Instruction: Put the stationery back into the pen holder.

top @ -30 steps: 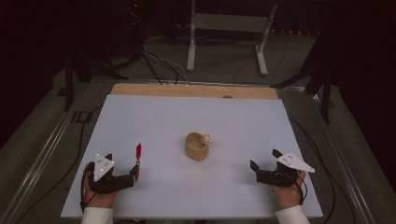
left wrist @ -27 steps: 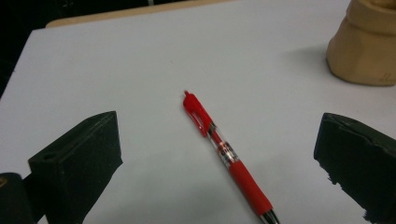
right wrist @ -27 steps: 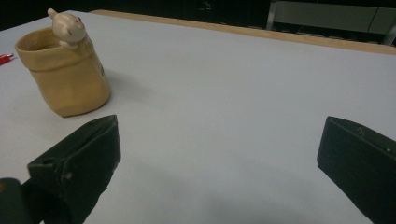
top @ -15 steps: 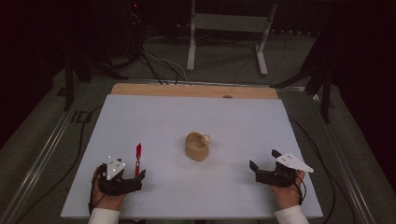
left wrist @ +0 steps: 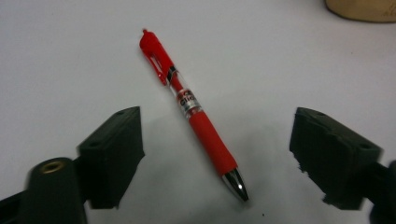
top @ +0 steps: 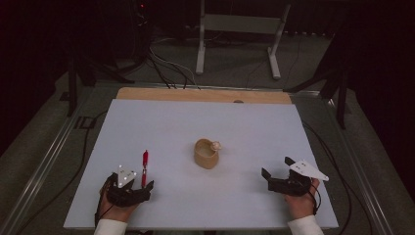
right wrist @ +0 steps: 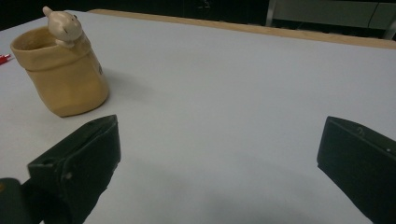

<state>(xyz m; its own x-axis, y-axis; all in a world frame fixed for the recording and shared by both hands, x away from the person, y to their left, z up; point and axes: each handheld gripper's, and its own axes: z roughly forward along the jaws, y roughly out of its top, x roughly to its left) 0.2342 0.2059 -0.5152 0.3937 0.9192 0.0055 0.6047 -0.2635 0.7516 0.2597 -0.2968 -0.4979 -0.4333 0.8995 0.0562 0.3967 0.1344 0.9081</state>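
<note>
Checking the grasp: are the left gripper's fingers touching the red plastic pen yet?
Apart. In the left gripper view, the closing fingers flank the red plastic pen, with white table visible on both sides.

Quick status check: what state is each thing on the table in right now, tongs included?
Pen: lying flat on the table, between the left jaws, untouched.
Cup: upright mid-table, apart from the pen; inside not visible.
Left tongs: open around the pen, jaws have just been closing.
Right tongs: open, nothing between the jaws, cup off to one side.
</note>
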